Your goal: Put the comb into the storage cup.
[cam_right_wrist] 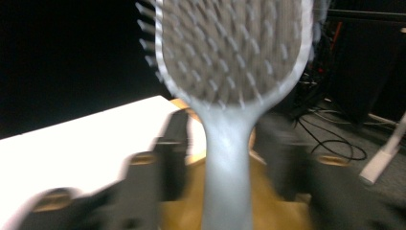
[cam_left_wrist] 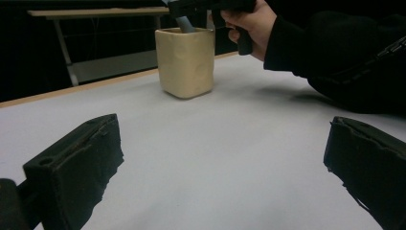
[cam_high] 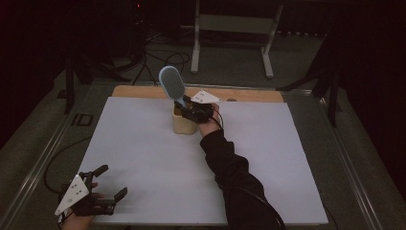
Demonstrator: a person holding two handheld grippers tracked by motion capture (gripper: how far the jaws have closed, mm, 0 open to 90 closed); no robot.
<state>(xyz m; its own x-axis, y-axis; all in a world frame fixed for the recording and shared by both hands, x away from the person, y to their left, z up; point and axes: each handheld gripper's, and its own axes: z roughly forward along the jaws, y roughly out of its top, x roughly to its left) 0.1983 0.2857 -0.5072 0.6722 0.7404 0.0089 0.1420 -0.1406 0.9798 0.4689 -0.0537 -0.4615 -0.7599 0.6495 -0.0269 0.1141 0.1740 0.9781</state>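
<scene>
A blue-grey hairbrush (cam_high: pixel 171 84) stands handle-down in a beige cup (cam_high: pixel 184 123) near the far middle of the white table sheet (cam_high: pixel 143 158). My right gripper (cam_high: pixel 189 108) hovers at the cup's rim, beside the brush handle. In the right gripper view the handle (cam_right_wrist: pixel 226 163) rises between the two blurred jaws of my right gripper (cam_right_wrist: pixel 227 158) with a gap on each side, so it is open; the bristled head (cam_right_wrist: pixel 230 57) is above. My left gripper (cam_high: pixel 113 180) rests at the near left corner, open and holding nothing. In the left gripper view its jaws stand wide apart and the cup (cam_left_wrist: pixel 186 62) is far ahead.
A wooden strip (cam_high: pixel 143 91) runs along the table's far edge. Behind it, on the floor, stand a metal frame (cam_high: pixel 230 28) and loose cables (cam_high: pixel 163 52). The person's dark sleeve (cam_high: pixel 234 172) crosses the right middle of the sheet.
</scene>
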